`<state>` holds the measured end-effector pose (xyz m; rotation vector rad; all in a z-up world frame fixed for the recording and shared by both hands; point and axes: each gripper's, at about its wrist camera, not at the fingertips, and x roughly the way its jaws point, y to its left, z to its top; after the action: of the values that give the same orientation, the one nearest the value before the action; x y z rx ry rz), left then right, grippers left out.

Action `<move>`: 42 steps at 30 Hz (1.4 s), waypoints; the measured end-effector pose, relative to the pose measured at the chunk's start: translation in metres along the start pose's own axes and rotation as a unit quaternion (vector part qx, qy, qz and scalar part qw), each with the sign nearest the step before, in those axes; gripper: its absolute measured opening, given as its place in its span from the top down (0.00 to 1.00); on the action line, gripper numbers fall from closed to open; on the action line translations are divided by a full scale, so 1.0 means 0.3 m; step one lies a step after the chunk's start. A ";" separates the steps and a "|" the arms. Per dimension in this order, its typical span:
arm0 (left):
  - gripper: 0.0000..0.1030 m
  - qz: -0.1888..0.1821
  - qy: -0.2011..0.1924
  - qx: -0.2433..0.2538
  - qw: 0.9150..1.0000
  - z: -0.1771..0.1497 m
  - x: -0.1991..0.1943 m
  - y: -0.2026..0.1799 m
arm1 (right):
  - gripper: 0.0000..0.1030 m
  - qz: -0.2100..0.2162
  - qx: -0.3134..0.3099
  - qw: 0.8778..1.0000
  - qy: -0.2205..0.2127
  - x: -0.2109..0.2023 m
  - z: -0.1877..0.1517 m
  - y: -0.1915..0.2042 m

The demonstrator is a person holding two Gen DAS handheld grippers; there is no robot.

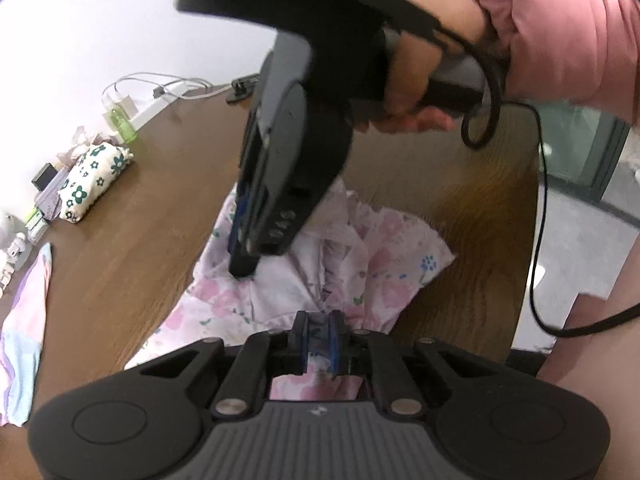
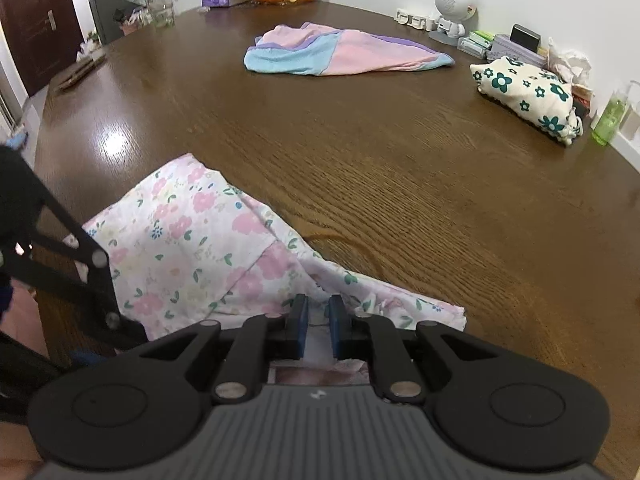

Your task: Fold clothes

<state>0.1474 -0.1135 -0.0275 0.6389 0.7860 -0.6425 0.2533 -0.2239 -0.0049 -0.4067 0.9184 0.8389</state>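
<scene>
Currently both pinch cloth | left gripper (image 1: 319,338), right gripper (image 2: 319,326) clamp floral garment (image 2: 192,240) | light, limp; hold hem edges.

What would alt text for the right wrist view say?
The right gripper is shut on a pink floral garment at the near edge of a brown wooden table. A pastel pink, blue and purple cloth lies farther back.

Soft, even indoor light; a white glare patch sits on the wooden table (image 2: 116,140). The right gripper (image 1: 242,270) is motion-blurred in the left view. Fisheye bends and darkens the corners.
</scene>
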 end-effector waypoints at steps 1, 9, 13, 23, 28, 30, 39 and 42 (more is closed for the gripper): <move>0.93 0.004 0.002 -0.001 1.000 0.004 0.000 -0.004 | 0.90 0.001 -0.001 1.000 -0.001 -0.002 -0.001 -0.001; 0.88 0.025 -0.044 -0.063 0.997 0.047 -0.074 -0.001 | 0.89 -0.006 -0.006 0.999 -0.034 -0.102 -0.021 -0.028; 0.89 0.011 -0.032 -0.077 0.996 0.071 -0.018 -0.025 | 0.89 0.002 -0.001 1.000 -0.030 -0.089 -0.059 -0.034; 0.89 0.067 0.009 -0.106 0.992 0.024 0.021 -0.023 | 0.89 0.025 0.024 0.997 -0.065 -0.003 -0.070 -0.021; 0.85 0.088 0.011 -0.133 0.987 -0.005 -0.041 -0.004 | 0.89 0.033 0.025 0.996 -0.077 0.035 -0.024 0.008; 0.69 0.091 -0.008 -0.150 0.984 -0.032 -0.117 0.003 | 0.83 0.040 0.037 0.995 -0.088 0.009 -0.026 0.004; 0.16 0.179 -0.031 -0.274 0.944 -0.276 -0.371 0.087 | 0.38 -0.001 0.101 0.981 -0.163 -0.213 -0.160 0.011; 0.15 0.180 -0.036 -0.315 0.931 -0.344 -0.395 0.114 | 0.37 -0.012 0.115 0.975 -0.190 -0.255 -0.197 0.072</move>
<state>0.0635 0.0156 0.0194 0.1549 0.7274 -0.0557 0.1797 -0.2828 0.0258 -0.0498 0.6414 0.7448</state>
